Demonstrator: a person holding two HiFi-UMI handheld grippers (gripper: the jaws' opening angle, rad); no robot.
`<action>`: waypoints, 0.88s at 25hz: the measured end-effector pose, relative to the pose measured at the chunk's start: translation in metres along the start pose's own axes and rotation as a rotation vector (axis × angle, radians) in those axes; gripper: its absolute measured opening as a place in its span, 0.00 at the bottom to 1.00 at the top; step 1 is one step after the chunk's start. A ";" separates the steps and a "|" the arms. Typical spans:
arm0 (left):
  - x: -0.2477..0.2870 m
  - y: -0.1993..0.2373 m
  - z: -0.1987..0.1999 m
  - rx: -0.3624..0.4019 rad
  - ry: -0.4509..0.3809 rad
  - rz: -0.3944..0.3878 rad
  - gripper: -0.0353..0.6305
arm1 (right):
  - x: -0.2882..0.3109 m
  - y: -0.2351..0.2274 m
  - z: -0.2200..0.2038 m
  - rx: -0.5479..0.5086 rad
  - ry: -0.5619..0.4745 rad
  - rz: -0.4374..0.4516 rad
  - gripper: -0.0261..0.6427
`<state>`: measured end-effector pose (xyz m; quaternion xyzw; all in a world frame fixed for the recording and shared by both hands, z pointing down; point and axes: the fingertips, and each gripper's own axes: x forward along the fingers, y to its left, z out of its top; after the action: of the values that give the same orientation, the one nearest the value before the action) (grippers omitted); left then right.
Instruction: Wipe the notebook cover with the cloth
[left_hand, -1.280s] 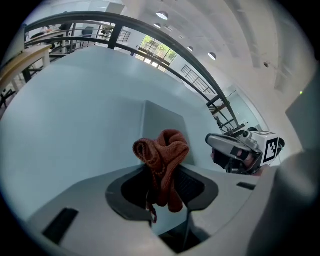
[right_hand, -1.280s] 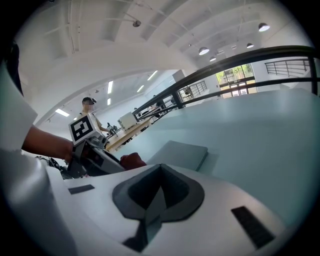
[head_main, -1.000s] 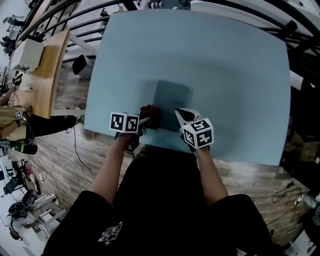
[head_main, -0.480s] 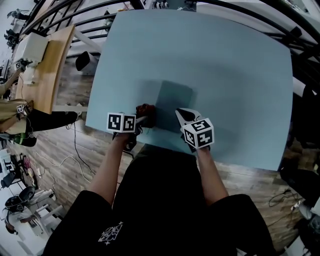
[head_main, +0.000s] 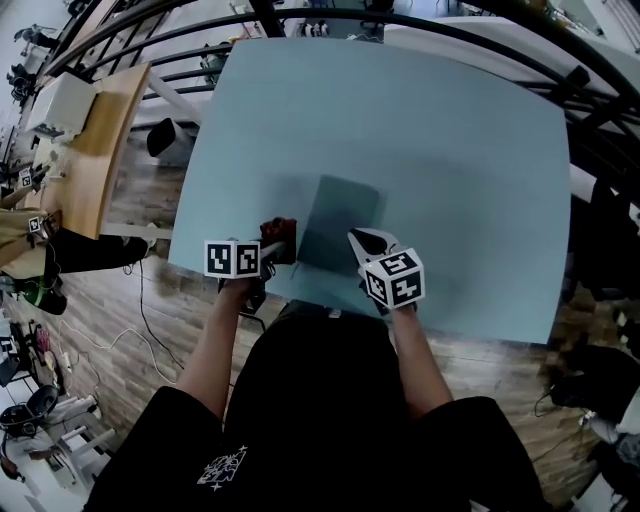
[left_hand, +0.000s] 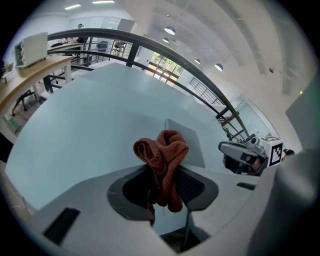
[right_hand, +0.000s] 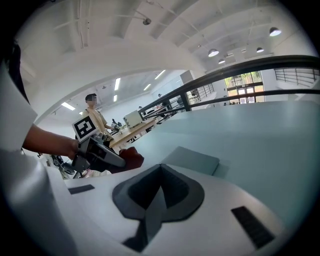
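Notebook (head_main: 340, 222) lies flat on counter (head_main: 450, 140), just ahead of right gripper (right_hand: 156, 195), whose jaws are pressed together, empty, probably to steady it. Left gripper (left_hand: 162, 187) pinches bunched cloth (left_hand: 162, 150) beside notebook's edge, likely poised to wipe.

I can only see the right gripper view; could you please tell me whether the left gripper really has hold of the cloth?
Observer: Yes. In its own view the left gripper is shut on the cloth, which bunches up above the jaws.
Operator: Thank you. Is the cloth over the notebook?
Observer: No. From the head view it sits just left of the notebook, beside the left edge and close to the near corner.
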<state>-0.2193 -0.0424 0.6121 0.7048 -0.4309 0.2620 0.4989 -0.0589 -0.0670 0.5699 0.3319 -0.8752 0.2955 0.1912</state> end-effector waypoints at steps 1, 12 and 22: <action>-0.001 -0.001 0.002 0.001 -0.012 -0.013 0.26 | -0.003 0.001 0.004 -0.003 -0.010 -0.012 0.04; -0.034 -0.041 0.048 0.168 -0.161 -0.091 0.26 | -0.054 0.014 0.057 -0.005 -0.170 -0.204 0.04; -0.069 -0.090 0.087 0.358 -0.301 -0.143 0.25 | -0.108 0.025 0.105 -0.005 -0.319 -0.341 0.04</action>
<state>-0.1805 -0.0870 0.4820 0.8418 -0.3960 0.1902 0.3136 -0.0147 -0.0694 0.4240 0.5172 -0.8262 0.2005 0.0985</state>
